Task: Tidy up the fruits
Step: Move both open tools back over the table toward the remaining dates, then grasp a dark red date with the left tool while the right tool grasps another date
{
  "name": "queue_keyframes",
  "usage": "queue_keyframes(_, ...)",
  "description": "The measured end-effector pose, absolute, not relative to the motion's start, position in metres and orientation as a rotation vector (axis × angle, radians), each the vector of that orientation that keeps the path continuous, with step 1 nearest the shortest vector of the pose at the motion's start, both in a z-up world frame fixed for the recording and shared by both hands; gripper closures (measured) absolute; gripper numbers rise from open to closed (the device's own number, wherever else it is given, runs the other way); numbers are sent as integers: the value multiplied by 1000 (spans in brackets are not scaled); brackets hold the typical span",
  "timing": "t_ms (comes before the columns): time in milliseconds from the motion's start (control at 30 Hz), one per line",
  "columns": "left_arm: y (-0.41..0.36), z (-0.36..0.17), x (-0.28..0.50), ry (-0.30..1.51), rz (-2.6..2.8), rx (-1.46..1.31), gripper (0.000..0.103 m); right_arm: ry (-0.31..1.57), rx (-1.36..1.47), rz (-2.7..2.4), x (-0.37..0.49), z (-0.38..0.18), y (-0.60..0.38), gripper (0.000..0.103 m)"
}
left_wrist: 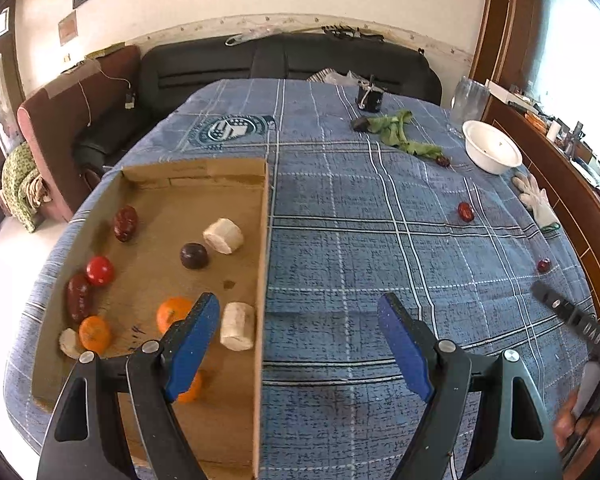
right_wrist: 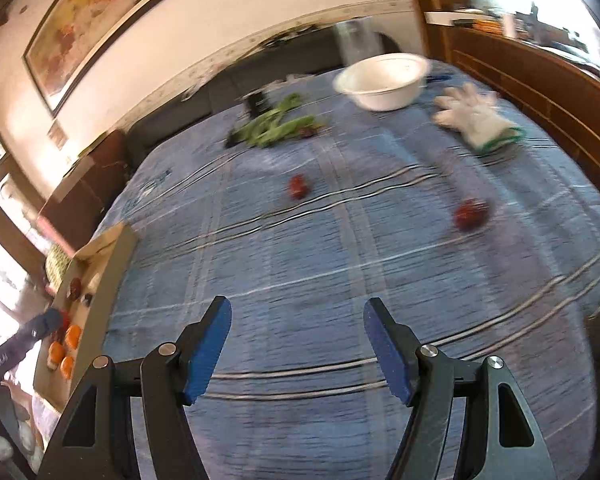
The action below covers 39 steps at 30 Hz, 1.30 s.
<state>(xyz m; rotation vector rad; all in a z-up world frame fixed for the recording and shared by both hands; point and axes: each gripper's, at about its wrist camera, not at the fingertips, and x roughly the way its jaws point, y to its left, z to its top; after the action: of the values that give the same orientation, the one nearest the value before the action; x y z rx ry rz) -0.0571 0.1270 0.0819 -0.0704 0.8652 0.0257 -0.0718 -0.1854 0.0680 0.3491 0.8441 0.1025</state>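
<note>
Room: a sitting room with a dark sofa (left_wrist: 284,60) behind the surface (left_wrist: 380,240), which wears a blue checked cloth.
Fruit sorted: oranges (left_wrist: 172,314), a tomato (left_wrist: 99,270) and dark red fruits sit in the cardboard tray (left_wrist: 262,280) at lower left of the left wrist view.
Fruit loose: a small red fruit (right_wrist: 471,214) lies right of centre in the right wrist view, a second red fruit (right_wrist: 299,186) above and left of it.
Right gripper (right_wrist: 298,354): fingers apart, empty, low in frame over bare cloth.
Left gripper (left_wrist: 300,350): fingers apart, empty, straddling the tray's right wall.
Step, likely: reach for the nearer loose fruit.
Doing it well: centre the fruit between the fingers, close gently; it looks round and could roll.
Outskirts: white bowl (right_wrist: 384,80), glove (right_wrist: 472,116), green leaves (right_wrist: 276,126).
</note>
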Motion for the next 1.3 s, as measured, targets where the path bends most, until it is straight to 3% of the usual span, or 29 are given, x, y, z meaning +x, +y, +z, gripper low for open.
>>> queue_keyframes(300, 95, 70, -38, 911, -50, -50, 23, 851, 392, -27, -58, 65, -248, 30)
queue_keyframes(667, 21, 77, 11, 875, -162, 98, 23, 877, 370, -80, -23, 54, -262, 30)
queue_keyframes(1300, -66, 27, 108, 907, -203, 163, 23, 864, 319, -114, -6, 41, -265, 30)
